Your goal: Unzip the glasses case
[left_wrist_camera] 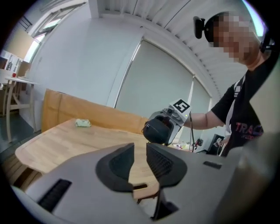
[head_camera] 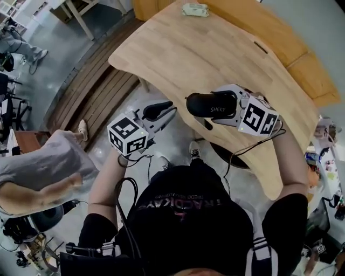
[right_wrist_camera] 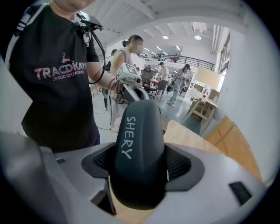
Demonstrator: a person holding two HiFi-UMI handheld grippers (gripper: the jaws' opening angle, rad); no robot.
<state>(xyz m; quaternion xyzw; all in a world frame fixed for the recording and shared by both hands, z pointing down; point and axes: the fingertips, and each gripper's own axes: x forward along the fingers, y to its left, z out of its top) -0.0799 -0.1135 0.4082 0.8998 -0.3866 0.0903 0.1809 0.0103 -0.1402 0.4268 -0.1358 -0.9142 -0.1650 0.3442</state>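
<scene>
A black glasses case [head_camera: 207, 104] with white lettering is clamped between the pads of my right gripper [head_camera: 218, 106], held in the air over the near edge of the wooden table [head_camera: 215, 48]. In the right gripper view the case [right_wrist_camera: 140, 148] fills the jaws and points away toward the other gripper. My left gripper [head_camera: 161, 110] hovers to the left of the case, apart from it. Its pads stand a narrow gap apart with nothing between them [left_wrist_camera: 140, 149]. From the left gripper view the case [left_wrist_camera: 156, 130] shows end-on in the right gripper.
A small pale green object [head_camera: 195, 9] lies at the table's far end. A wooden bench [head_camera: 302, 59] runs behind the table, and slatted planks [head_camera: 97, 86] lie to its left. Another person [head_camera: 43, 167] stands at the left, with more people in the hall behind.
</scene>
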